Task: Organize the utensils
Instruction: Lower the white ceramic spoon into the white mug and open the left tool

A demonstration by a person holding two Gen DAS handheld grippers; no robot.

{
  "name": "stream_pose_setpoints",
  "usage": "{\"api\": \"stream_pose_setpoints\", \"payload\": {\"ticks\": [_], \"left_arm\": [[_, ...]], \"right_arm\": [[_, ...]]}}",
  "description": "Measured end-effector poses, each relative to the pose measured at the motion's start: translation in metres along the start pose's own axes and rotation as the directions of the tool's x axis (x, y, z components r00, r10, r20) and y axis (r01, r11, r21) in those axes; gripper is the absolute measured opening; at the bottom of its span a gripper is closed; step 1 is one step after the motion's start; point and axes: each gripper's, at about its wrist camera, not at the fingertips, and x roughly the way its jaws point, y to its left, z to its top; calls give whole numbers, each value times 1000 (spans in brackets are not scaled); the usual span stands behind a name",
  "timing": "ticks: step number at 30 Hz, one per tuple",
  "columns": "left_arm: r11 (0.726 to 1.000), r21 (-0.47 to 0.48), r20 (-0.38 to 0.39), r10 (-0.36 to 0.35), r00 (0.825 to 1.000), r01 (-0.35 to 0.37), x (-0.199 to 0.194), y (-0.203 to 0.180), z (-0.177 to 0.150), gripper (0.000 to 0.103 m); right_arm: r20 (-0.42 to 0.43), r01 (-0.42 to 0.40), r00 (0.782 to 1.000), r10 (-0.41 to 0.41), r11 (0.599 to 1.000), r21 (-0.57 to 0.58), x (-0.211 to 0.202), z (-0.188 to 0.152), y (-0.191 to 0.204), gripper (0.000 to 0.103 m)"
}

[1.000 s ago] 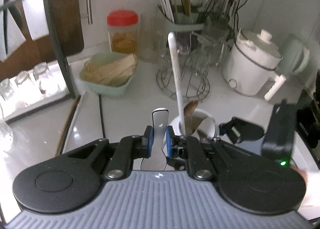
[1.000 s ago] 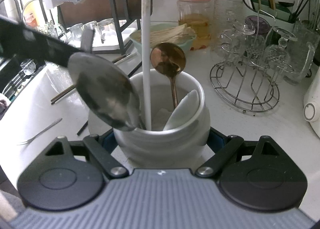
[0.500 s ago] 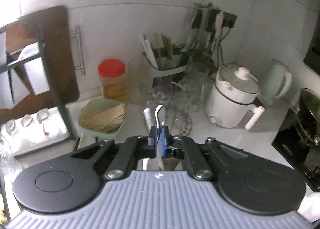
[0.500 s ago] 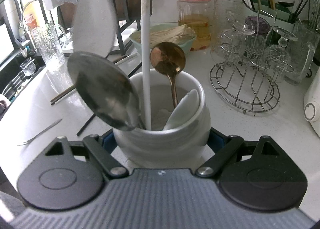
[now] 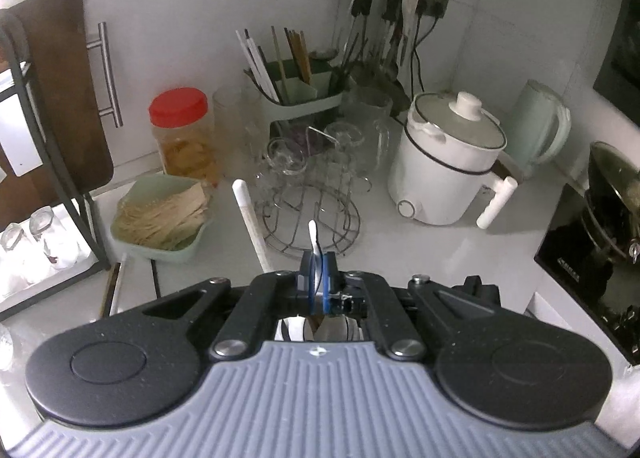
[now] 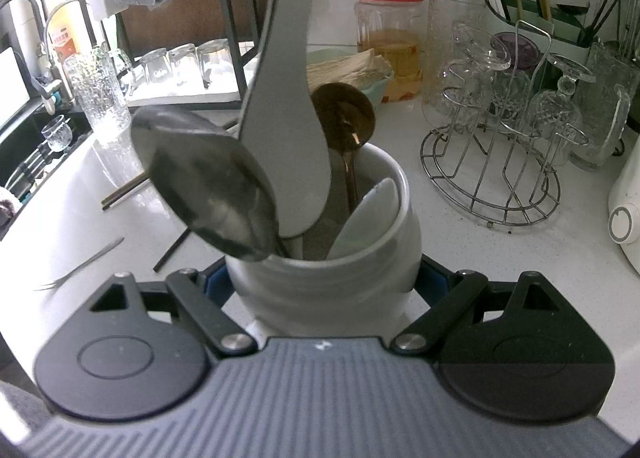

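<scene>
Only in the right wrist view was the white crock (image 6: 320, 282) seen, clamped on the counter by the right gripper (image 6: 320, 278), with a steel ladle (image 6: 208, 193) inside. The left gripper (image 5: 319, 284), angled downward, was closed on a spatula's thin white handle (image 5: 313, 236).

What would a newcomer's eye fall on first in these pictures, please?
Probably the white crock close up in the right gripper, crammed with a big steel spoon, a copper spoon and a pale spatula. Next, the left gripper shut on a thin white handle, with the red-lidded jar and white cooker behind.
</scene>
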Motion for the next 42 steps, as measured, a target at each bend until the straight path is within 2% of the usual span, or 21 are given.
{"api": "stream_pose_setpoints", "payload": {"ticks": [10, 15, 22, 27, 32, 36, 42], "left_arm": [[1000, -6, -107, -23, 994, 23, 20, 1, 1, 3], [999, -30, -183, -46, 982, 42, 29, 2, 13, 3], [991, -103, -310, -116, 944, 87, 49, 7, 32, 4], [988, -139, -403, -124, 907, 74, 71, 8, 34, 5], [980, -190, -447, -137, 884, 55, 87, 15, 27, 2], [980, -197, -453, -124, 883, 36, 93, 17, 26, 2], [979, -203, -432, -112, 895, 25, 86, 21, 26, 3]], "right_arm": [[2, -8, 1000, 8, 1000, -3, 2, 1, -2, 92], [-1, -6, 1000, 6, 1000, -5, 3, 2, -1, 92], [-3, -2, 1000, 2, 1000, -3, 3, 2, 0, 92], [-2, -2, 1000, 2, 1000, -1, 3, 2, 0, 92], [3, -4, 1000, 4, 1000, -4, 3, 1, 0, 92], [5, -9, 1000, 9, 1000, -7, 3, 1, -2, 92], [5, -13, 1000, 13, 1000, -13, 4, 2, -2, 92]]}}
